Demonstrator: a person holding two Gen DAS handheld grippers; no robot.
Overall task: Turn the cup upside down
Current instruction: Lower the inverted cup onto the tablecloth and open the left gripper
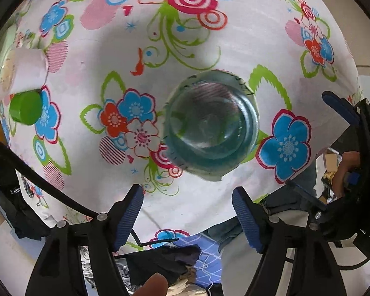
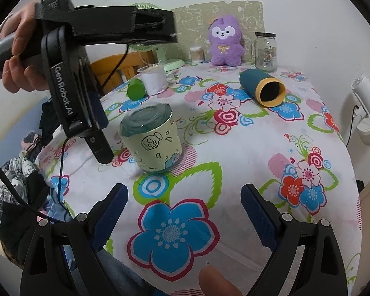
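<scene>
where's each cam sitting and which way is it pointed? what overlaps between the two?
Left wrist: on the left tongs, held above the table looking almost straight down on the cup; own open fingers frame the bottom, a fingertip shows at the bottom edge, and the right tongs show at right.
Right wrist: on the right tongs, low at the table's near edge, looking across it toward the wall; own open fingers and a fingertip below, and the left device with its hand at upper left.
Shared: the cup, green cap, floral tablecloth.

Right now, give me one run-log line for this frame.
cup: on tablecloth, glass base up, appears inverted | left gripper: open, above cup, empty | right gripper: open, empty, short of cup
</scene>
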